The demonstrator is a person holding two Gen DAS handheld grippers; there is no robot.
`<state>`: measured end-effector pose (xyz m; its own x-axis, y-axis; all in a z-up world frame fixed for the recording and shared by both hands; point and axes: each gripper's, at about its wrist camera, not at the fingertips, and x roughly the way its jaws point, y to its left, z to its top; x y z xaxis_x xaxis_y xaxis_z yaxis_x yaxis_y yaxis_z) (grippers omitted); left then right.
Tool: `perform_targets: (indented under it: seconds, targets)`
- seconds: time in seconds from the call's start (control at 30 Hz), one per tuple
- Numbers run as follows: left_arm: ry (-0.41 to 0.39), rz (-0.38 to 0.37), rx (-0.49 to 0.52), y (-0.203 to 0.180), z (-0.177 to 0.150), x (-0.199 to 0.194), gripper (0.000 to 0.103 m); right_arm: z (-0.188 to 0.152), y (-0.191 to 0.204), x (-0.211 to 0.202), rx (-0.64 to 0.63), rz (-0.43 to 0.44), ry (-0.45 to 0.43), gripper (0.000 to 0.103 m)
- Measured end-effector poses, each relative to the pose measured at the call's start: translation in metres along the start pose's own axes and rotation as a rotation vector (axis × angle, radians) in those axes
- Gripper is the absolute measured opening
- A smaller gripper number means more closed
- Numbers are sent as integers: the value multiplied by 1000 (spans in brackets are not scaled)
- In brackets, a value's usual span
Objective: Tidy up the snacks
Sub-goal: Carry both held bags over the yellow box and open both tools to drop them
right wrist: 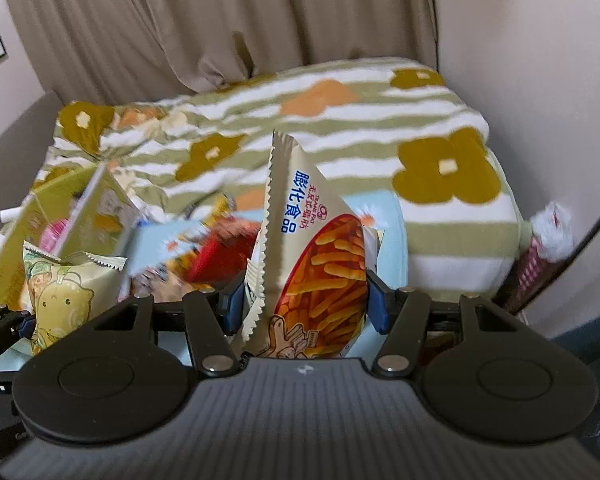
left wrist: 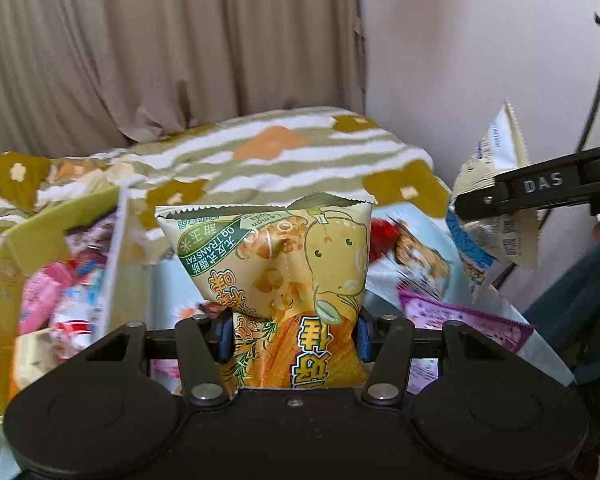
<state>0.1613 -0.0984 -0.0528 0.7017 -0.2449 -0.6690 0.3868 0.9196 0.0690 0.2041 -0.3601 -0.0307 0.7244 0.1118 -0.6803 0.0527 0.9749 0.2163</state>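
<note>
My left gripper is shut on a yellow-green lemon snack bag, held upright above the bed. In the right wrist view that same lemon bag shows at the far left. My right gripper is shut on a cream bag of orange puffed sticks, which stands tall between the blue pads. The left wrist view catches this cream bag at the right edge, under the black finger of the right gripper.
A green open box with several pink and white packets sits at the left. More snack packets lie on a light blue sheet, among them a purple one. A striped flowered blanket, a curtain and a wall lie beyond.
</note>
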Motion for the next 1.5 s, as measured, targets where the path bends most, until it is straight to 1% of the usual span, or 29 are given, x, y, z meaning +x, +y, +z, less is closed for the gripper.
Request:
perform_targets:
  seconds: [0.13,0.3,0.47,0.63,0.7,0.83,0.93,1.07,1.1,1.13,1.17,1.2,1.23,1.37,1.5]
  targets:
    - [-26,36,-39,28,5,-18,57,14,28,-15,-24,39,-52,73]
    - [-56,100,-77,73,9,-36,58,29,76,-21,-55,122,-89,73]
    - [-68,159,-116,123,7,-48,58,36,136,-13,-93,199,-95,73]
    - [-55,195,-156,174,1,-51,58,40,199,2,-116,278,-75,73]
    - [-49,200,-172,194,-1,-51,58,40,224,9,-127,304,-59,73]
    - [-34,195,-199,231,-7,-47,58,35,270,27,-151,318,-30,73]
    - [-12,173,-212,253,-11,-38,58,30,297,44,-145,317,2,73]
    - [27,118,-226,277,-17,-19,59,21,325,60,-131,289,34,73]
    - [38,104,-231,282,-19,-15,63,19,329,61,-126,280,38,73]
    - [48,92,-236,286,-21,-12,75,16,333,64,-121,270,43,73]
    - [55,84,-244,291,-24,-8,84,14,336,67,-116,259,49,73]
    - [56,82,-249,296,-26,-6,99,12,339,69,-109,248,55,73]
    - [50,78,-250,298,-30,-7,102,10,341,71,-103,238,61,73]
    - [53,74,-222,303,-40,-10,102,4,346,80,-82,205,83,73]
    - [62,77,-242,310,-46,-13,102,1,350,86,-82,191,103,73]
